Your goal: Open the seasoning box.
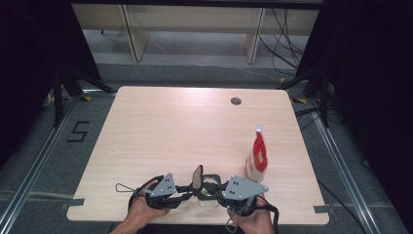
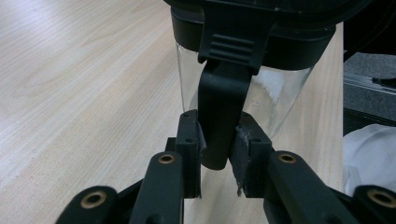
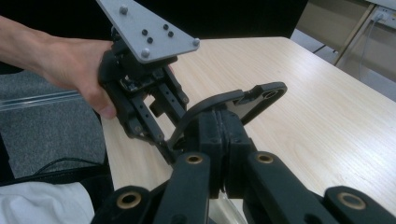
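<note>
Glass jar [image 2: 275,100] with a black hinged lid [image 3: 243,100], standing at the near edge of the wooden table [image 1: 195,122] between the person's two hands. Left gripper [image 2: 219,149]: its fingers pinch the black plastic latch tab [image 2: 223,116] that hangs from the jar's collar. Right gripper [image 3: 222,140]: its fingers are pressed together on the rim of the flat lid, which stands tilted up and open. The step in hand appears to be swinging the lid on its hinge; it is best done by keeping the left grip steady so the jar cannot slide or tip, and by moving the right gripper along the hinge's arc, not straight up. The jar wall is clear, smooth and cylindrical; collar, tab and lid are matte moulded plastic, the tab ribbed at its top. Farther back, right of centre: a red-and-white squeeze bottle [image 1: 257,158] with a pale nozzle, upright, well apart from the jar.
</note>
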Tool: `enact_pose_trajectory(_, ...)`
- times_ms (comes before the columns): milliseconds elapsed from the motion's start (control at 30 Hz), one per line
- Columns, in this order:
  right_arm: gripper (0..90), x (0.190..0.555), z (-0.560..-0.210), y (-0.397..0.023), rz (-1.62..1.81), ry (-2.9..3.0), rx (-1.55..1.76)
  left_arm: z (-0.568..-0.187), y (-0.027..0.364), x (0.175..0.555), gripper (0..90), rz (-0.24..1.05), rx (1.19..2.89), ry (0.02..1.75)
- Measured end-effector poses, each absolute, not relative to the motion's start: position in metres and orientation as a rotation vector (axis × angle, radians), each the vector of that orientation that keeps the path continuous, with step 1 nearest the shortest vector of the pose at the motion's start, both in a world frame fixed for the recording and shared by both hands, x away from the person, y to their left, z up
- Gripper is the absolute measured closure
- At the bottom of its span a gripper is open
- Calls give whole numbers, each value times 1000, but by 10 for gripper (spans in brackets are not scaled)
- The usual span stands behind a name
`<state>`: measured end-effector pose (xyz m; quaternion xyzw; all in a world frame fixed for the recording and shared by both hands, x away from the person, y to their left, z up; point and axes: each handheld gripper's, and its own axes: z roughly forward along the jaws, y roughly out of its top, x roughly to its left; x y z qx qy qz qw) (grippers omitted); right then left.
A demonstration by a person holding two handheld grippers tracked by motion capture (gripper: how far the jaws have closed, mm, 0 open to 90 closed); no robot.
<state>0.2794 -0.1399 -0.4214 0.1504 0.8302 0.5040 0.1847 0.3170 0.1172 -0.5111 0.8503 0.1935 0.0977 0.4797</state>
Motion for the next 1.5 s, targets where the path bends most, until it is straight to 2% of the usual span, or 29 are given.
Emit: enact_pose_trajectory(1500,887,285,-418,-107,1434,2363,365,-512,117,317,734,238,2077,471)
